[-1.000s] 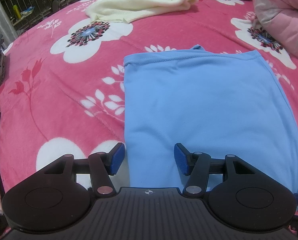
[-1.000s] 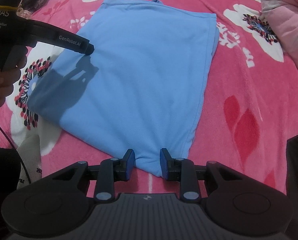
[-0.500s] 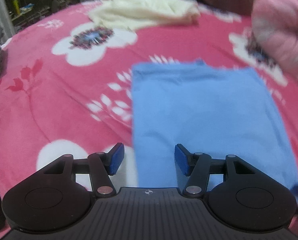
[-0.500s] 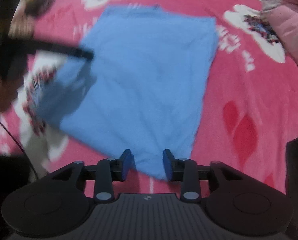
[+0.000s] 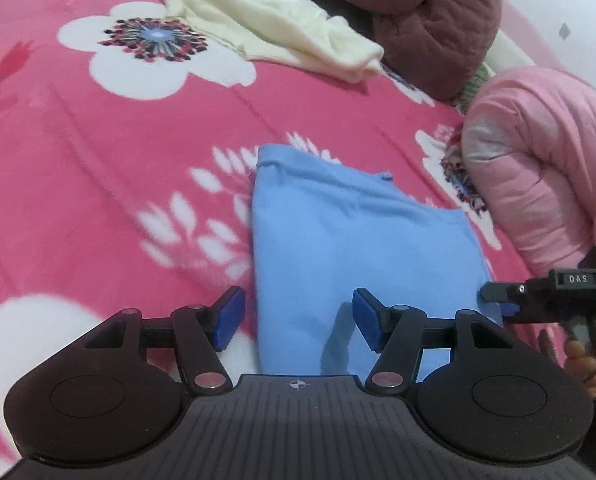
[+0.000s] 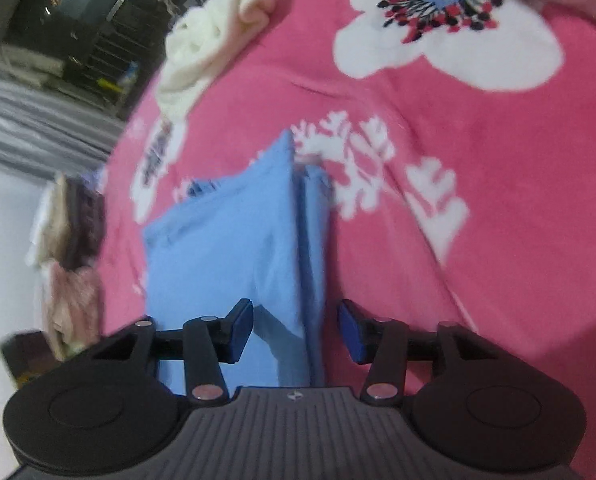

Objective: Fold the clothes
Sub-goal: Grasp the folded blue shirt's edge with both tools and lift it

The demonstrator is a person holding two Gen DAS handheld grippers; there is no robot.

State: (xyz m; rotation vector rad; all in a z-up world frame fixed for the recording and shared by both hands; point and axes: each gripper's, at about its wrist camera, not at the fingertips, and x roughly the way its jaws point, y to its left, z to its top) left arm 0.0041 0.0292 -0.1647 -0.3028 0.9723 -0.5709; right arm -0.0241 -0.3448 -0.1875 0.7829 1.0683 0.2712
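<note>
While "DAS" reads on the right gripper (image 5: 498, 302) beside the folded blue garment (image 5: 350, 248), both it and the left gripper (image 5: 295, 318) gape wide over the garment's near edge, gripping nothing; open pink floral blanket (image 5: 97, 168) spreads left of the garment

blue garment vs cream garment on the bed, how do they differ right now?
The blue garment lies smoothed into a flat folded panel; the cream garment is a rumpled, unfolded heap. The blue one sits right at the open left gripper and open right gripper; the cream one lies farther back, untouched. Both rest on the pink floral blanket.
</note>
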